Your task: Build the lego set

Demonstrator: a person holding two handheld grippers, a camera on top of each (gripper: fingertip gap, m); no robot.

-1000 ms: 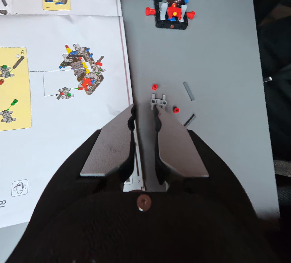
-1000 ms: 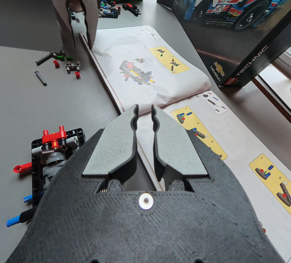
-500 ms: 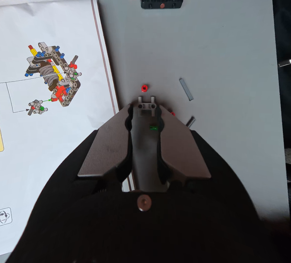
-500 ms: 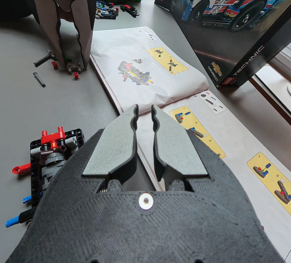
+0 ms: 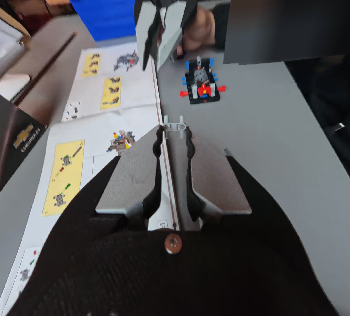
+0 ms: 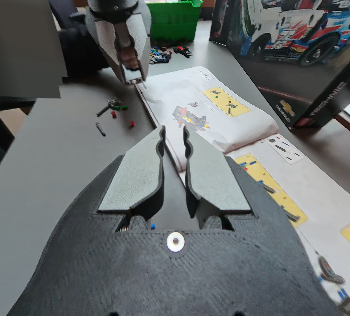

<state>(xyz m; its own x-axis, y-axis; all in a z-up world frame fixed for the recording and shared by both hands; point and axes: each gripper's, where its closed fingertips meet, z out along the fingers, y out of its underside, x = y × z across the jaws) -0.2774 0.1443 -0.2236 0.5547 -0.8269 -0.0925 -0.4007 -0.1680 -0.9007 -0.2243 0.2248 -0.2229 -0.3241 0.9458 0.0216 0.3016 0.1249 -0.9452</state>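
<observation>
- Left gripper (image 5: 173,130) now carries the light grey connector piece (image 5: 174,127) pinched between my fingertips, clear of the grey table (image 5: 255,136); half a second ago the piece lay on the table with my fingers (image 5: 132,170) just coming round it.
- From the right wrist view, the same piece (image 6: 134,81) shows at the tip of my left gripper (image 6: 133,79), raised above the table edge of the instruction booklet (image 6: 189,98).
- Left on the table where the piece was: two small red pins (image 6: 132,123), a dark axle (image 6: 100,129), and a little cluster with green pins (image 6: 117,107).
- Right gripper (image 6: 173,132) hangs empty, fingers slightly parted, much as it was a second ago, over the booklet's spine.
- Half-built black frame with red and blue pins (image 5: 202,83) sits on the table beyond my left fingertips, lower in view than before because my camera has tilted up.
- Pictured set box (image 6: 284,41) stands to the right of the booklet, green bin (image 6: 174,17) behind it.
</observation>
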